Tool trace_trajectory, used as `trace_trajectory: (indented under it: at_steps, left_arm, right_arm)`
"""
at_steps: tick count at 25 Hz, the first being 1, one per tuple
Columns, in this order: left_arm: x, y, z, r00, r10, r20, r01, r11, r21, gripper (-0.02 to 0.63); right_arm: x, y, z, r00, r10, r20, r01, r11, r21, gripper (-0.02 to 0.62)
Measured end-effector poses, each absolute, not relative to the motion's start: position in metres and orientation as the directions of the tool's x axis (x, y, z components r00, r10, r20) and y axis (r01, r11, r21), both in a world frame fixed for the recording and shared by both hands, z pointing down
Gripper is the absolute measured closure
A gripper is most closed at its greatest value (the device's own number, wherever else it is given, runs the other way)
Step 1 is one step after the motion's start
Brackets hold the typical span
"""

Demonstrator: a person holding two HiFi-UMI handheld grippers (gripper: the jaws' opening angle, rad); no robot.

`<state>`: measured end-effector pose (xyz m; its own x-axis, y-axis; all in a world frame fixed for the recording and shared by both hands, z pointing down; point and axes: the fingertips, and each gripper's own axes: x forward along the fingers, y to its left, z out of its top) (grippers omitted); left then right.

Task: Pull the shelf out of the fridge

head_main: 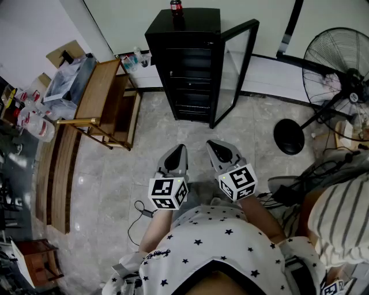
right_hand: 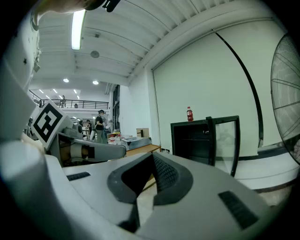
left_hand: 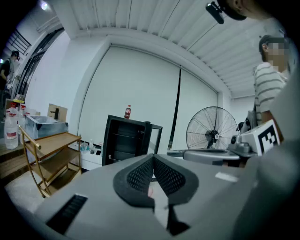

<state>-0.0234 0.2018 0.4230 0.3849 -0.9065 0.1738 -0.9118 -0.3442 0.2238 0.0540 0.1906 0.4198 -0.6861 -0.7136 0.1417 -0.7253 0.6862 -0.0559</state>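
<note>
A small black fridge [head_main: 190, 63] stands against the far wall with its glass door [head_main: 236, 69] swung open to the right. Wire shelves [head_main: 193, 80] sit inside it, and a red-capped bottle [head_main: 176, 7] stands on top. My left gripper [head_main: 180, 151] and right gripper [head_main: 214, 145] hover side by side over the floor, well short of the fridge. Both are shut with nothing between the jaws. The left gripper view has the fridge [left_hand: 124, 140] straight ahead beyond the shut tips [left_hand: 153, 157]. In the right gripper view the fridge [right_hand: 197, 140] lies right of the tips [right_hand: 152, 157].
A wooden rack [head_main: 106, 103] stands left of the fridge with boxes and bottles beyond it. A pedestal fan [head_main: 340, 75] is at the right. A person in a striped shirt [head_main: 340, 219] stands close on my right. A cable [head_main: 141, 210] lies on the floor.
</note>
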Motion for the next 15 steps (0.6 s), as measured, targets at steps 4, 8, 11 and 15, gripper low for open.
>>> trace_trajectory:
  at_steps: [4,8,11,15]
  left_arm:
    - [-0.036,0.194,0.424,0.391,-0.903,0.178,-0.91,-0.351,0.219,0.594]
    - [-0.044,0.186,0.426,0.406,-0.896,0.182,-0.904,-0.364,0.223,0.594]
    - [-0.052,0.177,0.427,0.413,-0.894,0.176,-0.9,-0.37,0.23,0.594]
    - [-0.065,0.165,0.433,0.406,-0.898,0.172,-0.9,-0.36,0.245,0.594]
  right_arm:
    - [0.04,0.183,0.419,-0.683,-0.718,0.137,-0.729,0.682,-0.057,0.601]
    - [0.033,0.177,0.419,-0.671,-0.727,0.144,-0.739,0.671,-0.055,0.601]
    - [0.027,0.171,0.422,-0.662,-0.734,0.153,-0.747,0.662,-0.059,0.601]
    - [0.016,0.162,0.428,-0.658,-0.737,0.155,-0.75,0.66,-0.048,0.601]
